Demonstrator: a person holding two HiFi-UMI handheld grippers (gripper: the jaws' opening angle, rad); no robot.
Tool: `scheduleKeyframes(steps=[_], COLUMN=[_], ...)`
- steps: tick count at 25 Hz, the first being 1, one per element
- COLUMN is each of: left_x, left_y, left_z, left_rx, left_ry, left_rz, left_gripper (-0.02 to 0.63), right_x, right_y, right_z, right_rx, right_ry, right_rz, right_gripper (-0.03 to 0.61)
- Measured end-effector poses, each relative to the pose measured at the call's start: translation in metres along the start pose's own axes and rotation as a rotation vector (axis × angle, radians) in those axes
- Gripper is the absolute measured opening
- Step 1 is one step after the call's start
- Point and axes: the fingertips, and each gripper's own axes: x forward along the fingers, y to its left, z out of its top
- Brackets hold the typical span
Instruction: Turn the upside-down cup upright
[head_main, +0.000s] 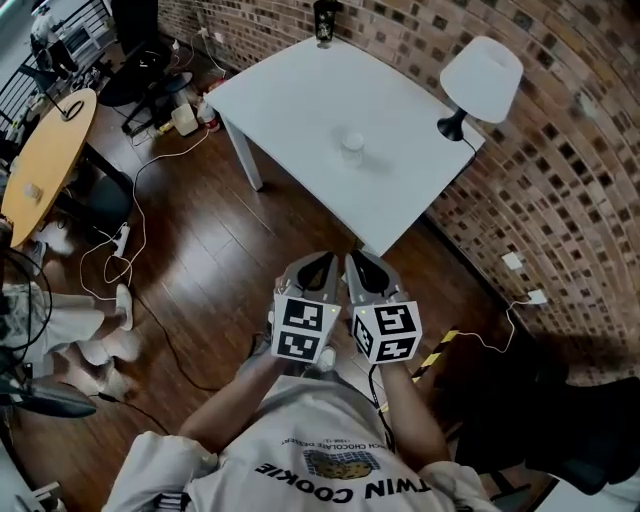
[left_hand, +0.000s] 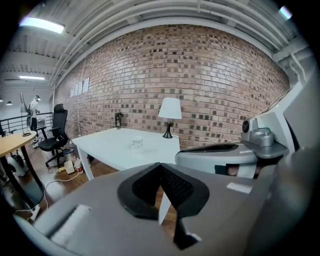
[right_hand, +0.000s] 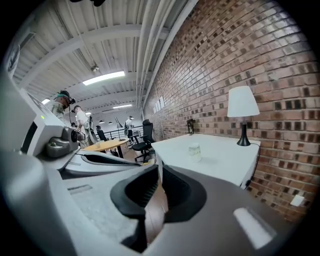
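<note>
The left hand-held gripper (head_main: 322, 262) and the right hand-held gripper (head_main: 362, 262) are hanging side by side above the wooden floor (head_main: 210, 250), short of the white desk (head_main: 300, 90). Each is holding its jaws pressed together, with nothing between them. The clear cup (head_main: 352, 146) is standing near the desk's middle, well apart from both. The person's shirt (head_main: 330, 465) is showing the print "WIN COOKIE".

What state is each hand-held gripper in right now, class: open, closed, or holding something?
Left hand-held gripper: closed, nothing between its jaws.
Right hand-held gripper: closed, nothing between its jaws.
</note>
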Motion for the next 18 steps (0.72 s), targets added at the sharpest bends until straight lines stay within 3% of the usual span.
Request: scheduleKeyframes(steps=[6,18], left_x=[-0.035,-0.111], left_y=[-0.009,0.014], left_z=[-0.011,-0.037], left_rx=[0.003,-0.031], left_ry=[0.006,-0.022], left_rz=[-0.001,-0.03], left_gripper=[0.003,0.003], right_x=[-0.023,-0.041], right_y=[0.028,0.106], right_z=[-0.008,-0.02], right_rx=[0.016,0.009], right_ry=[-0.008,-0.02], right_rz=[0.004,-0.044], right_gripper=[0.011,0.011])
